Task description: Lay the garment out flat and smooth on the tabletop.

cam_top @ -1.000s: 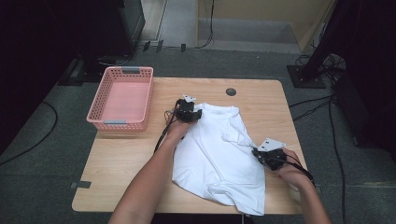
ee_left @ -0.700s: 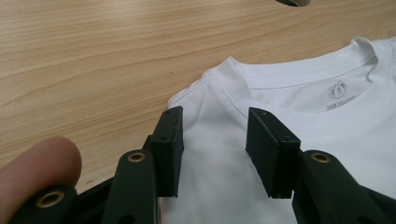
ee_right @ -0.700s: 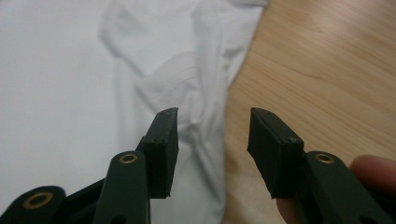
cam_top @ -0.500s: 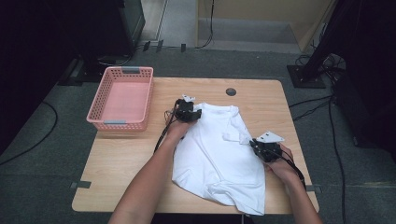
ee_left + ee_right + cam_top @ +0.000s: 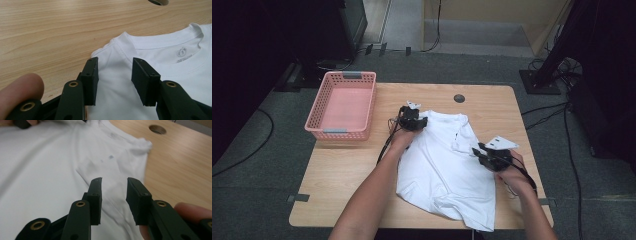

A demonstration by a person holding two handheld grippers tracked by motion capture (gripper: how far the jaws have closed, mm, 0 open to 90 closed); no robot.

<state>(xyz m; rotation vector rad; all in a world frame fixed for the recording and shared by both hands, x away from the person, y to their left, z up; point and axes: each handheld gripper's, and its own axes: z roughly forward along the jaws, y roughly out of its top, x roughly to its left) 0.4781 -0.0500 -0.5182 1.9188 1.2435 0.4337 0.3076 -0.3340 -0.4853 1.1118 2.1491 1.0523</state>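
white cotton T-shirt [image 5: 447, 165] spread flat for folding | left gripper [image 5: 115, 75] parted, pinning shoulder, nothing pinched | right gripper [image 5: 113, 192] jaws just opening, sleeve released, nothing between

The left gripper [image 5: 114, 82] hovers with jaws apart over the white shirt's [image 5: 160, 62] shoulder, seemingly not pinching it; collar [image 5: 170, 43] lies beyond, on the tabletop [image 5: 50, 30].

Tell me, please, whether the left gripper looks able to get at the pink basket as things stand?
Probably yes: the left gripper sits open at the white T-shirt collar, and only bare wooden table lies between it and the pink basket.
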